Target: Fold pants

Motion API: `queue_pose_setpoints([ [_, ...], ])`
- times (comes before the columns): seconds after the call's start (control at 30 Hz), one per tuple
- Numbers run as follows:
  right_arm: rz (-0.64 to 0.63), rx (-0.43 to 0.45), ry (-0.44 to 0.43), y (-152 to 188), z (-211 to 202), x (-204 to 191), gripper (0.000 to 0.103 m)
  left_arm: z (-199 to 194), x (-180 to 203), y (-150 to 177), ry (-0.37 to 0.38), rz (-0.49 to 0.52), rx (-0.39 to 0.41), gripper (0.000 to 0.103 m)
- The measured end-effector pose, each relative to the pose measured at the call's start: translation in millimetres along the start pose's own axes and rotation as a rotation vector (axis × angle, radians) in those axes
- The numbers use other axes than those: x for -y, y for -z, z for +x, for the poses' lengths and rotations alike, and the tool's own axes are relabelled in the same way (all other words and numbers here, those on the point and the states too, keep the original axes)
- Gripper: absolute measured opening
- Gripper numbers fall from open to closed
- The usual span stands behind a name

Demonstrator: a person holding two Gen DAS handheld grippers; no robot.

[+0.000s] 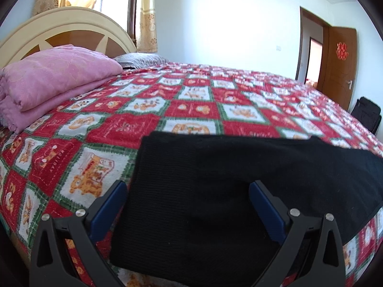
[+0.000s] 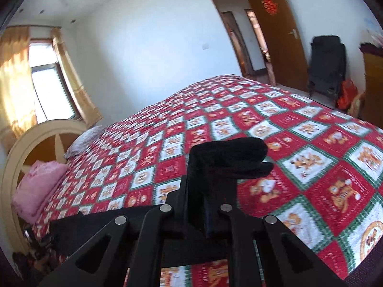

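Note:
Black knit pants [image 1: 239, 186] lie flat on the red patterned bedspread [image 1: 148, 110], near the bed's front edge. My left gripper [image 1: 188, 191] hovers over their left part with its blue-padded jaws wide apart and nothing pinched. In the right wrist view, my right gripper [image 2: 205, 186] is shut on one end of the pants [image 2: 229, 157], which sticks up in a bunched fold above the bedspread [image 2: 299, 157]. The rest of the black cloth [image 2: 95, 224] trails to the left, low behind the fingers.
A folded pink quilt [image 1: 52, 79] and a grey pillow [image 1: 141, 59] sit by the cream headboard [image 1: 67, 31]. A brown door [image 2: 275, 31] stands open at the far wall, with a black bag [image 2: 328, 64] beside it. Curtains [image 2: 14, 79] flank a window.

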State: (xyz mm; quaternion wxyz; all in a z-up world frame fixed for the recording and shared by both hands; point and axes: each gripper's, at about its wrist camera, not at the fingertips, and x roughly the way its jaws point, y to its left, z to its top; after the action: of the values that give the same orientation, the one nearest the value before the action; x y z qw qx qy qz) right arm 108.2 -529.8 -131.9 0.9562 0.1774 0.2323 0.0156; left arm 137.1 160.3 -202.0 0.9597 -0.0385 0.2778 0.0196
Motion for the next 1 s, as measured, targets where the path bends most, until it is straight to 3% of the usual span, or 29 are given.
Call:
queue_pose_setpoints([
  [0.3, -0.205, -0.086, -0.070, 22.1, 26.1, -74.1, 0.010, -17.7, 11.5, -12.4, 0.016, 0.026, 0.067, 0.103],
  [0.57, -0.453, -0.223, -0.048, 79.6, 64.4, -132.1, 0.010, -38.2, 35.2, -27.7, 0.080, 0.070, 0.103, 0.103],
  [0.63, -0.483, -0.254, -0.043, 95.0, 74.8, -137.5, 0.010, -41.5, 45.4, -31.7, 0.133, 0.075, 0.092, 0.103],
  [0.77, -0.525, -0.327, -0.044, 119.4, 94.3, -141.1, 0.013, -42.0, 77.0, -38.0, 0.310, 0.070, 0.032, 0.103],
  [0.9, -0.530, -0.402, -0.191, 124.5, 92.3, -143.4, 0.033, -32.3, 124.8, -43.1, 0.471, 0.103, -0.054, 0.103],
  [1.0, -0.526, -0.366, -0.246, 111.3, 75.3, -140.8, 0.036, -28.0, 175.5, -45.8, 0.583, 0.170, -0.127, 0.103],
])
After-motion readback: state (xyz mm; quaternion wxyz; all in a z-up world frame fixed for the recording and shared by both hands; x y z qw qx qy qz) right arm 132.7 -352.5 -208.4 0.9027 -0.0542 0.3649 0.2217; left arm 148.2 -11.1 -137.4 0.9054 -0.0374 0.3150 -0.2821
